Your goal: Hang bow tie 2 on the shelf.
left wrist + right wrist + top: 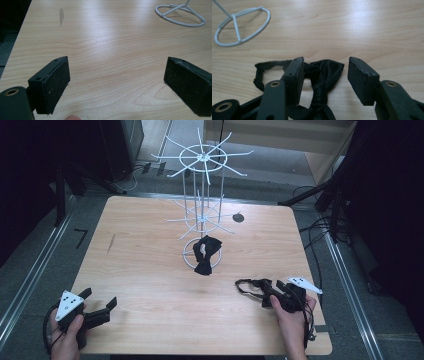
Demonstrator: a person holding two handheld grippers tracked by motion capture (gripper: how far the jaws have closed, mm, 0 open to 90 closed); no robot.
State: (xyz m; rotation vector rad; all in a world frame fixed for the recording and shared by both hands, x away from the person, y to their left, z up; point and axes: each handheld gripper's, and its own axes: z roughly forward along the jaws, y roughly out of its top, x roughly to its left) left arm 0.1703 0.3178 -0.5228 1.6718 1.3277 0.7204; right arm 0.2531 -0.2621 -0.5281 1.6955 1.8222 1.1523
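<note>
At the lower right of the high view, the right hand-held gripper (270, 295) straddles a black bow tie (325, 75) on the desk (150, 270), jaws spread, not pinching it. The left hand-held gripper (97, 300) is spread, lower left.

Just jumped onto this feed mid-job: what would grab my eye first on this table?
The tall white wire rack at the table's far middle, with a black bow tie lying at its ring base. Nearer, at the front right, the right gripper straddles a second black bow tie, which lies between its fingers; the right one stands clear of the cloth, though contact at the left one is unclear. The left gripper rests wide open over bare wood at the front left.
</note>
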